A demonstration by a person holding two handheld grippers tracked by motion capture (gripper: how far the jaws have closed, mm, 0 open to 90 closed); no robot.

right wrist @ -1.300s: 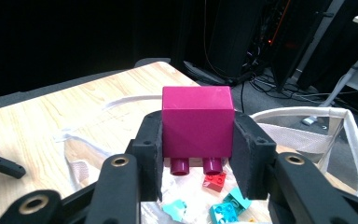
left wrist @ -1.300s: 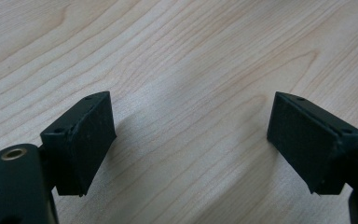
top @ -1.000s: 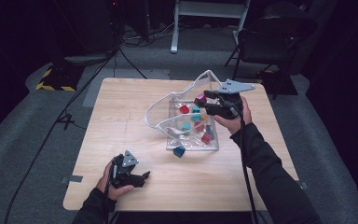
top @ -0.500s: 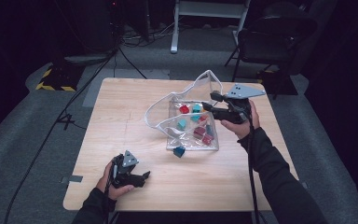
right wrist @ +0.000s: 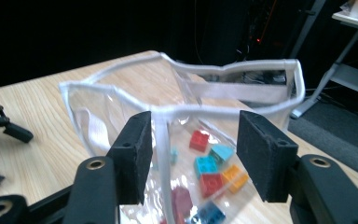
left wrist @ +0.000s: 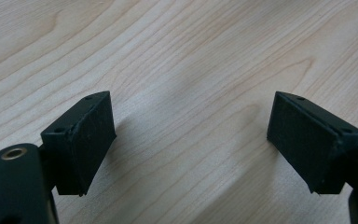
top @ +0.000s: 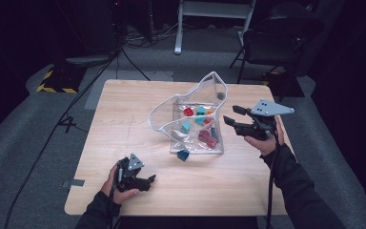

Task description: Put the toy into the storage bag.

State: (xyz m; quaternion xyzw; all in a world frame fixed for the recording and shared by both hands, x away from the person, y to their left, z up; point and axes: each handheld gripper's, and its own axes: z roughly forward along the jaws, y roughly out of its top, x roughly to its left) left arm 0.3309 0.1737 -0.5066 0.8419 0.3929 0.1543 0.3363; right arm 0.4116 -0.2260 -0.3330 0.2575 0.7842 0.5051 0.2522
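Observation:
A clear plastic bag (top: 190, 102) lies on the wooden table (top: 124, 109), its mouth standing open, with several coloured bricks (top: 205, 136) inside. One dark blue brick (top: 183, 155) sits on the table just in front of the bag. My right gripper (top: 231, 114) hovers just right of the bag, held level; its jaws have just been opening and are open. In the right gripper view the bag's white rim (right wrist: 223, 88) stands beyond the right gripper (right wrist: 193, 126), unpinched. My left gripper (top: 147, 180) rests open near the front left, over bare wood, with nothing between the left gripper's (left wrist: 191, 135) jaws.
A dark chair (top: 276, 38) and a white stand (top: 214, 14) are beyond the table's far edge. Cables cross the floor at the left, near a yellow-black striped marking (top: 52, 81). Bare wood spans the table's left half and front.
My right gripper has drawn away to the right from the bag's right edge and its jaws have spread. The left gripper has stayed in place.

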